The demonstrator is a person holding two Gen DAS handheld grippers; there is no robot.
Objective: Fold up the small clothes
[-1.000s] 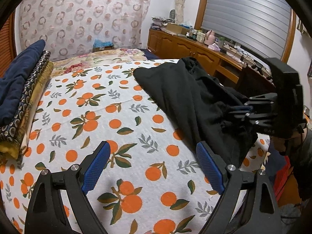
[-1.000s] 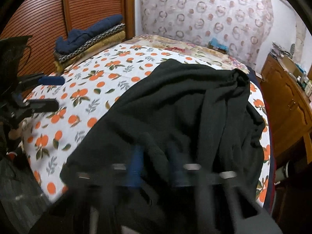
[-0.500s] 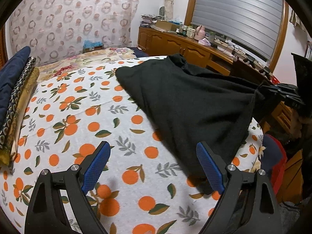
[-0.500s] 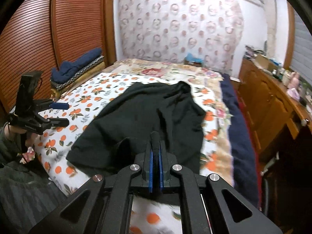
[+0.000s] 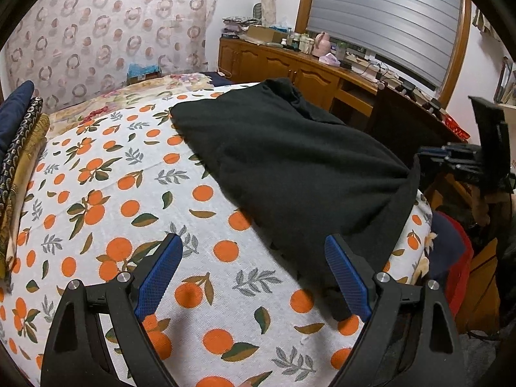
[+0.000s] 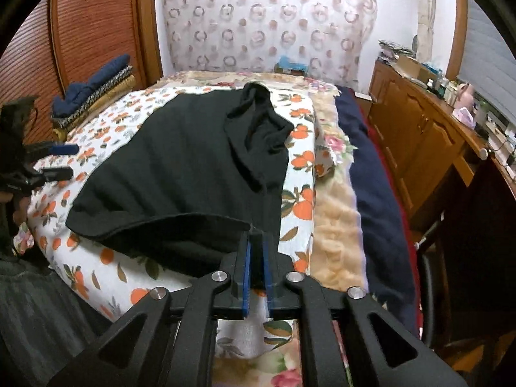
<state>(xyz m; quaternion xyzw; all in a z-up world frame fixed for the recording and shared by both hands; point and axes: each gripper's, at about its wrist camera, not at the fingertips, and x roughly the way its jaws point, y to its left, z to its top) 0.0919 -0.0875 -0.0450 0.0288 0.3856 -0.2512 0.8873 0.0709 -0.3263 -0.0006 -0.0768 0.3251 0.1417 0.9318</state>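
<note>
A black garment (image 5: 290, 161) lies spread on the orange-print bed sheet (image 5: 113, 193), its near hem lifted at the right. It also shows in the right wrist view (image 6: 187, 174). My right gripper (image 6: 256, 242) is shut on the garment's bottom corner and holds it up off the sheet; it shows at the far right of the left wrist view (image 5: 451, 158). My left gripper (image 5: 254, 258) is open and empty, low over the sheet just left of the garment's near edge; it shows at the left of the right wrist view (image 6: 56, 161).
A stack of folded textiles (image 6: 93, 96) lies at the far left of the bed by the wooden wall. A navy blanket (image 6: 371, 177) runs along the bed's right side. A cluttered wooden dresser (image 6: 429, 122) stands to the right.
My right gripper has pulled the garment's corner toward the bed's near edge, and the cloth has stretched out flatter. My left gripper has stayed open over the sheet.
</note>
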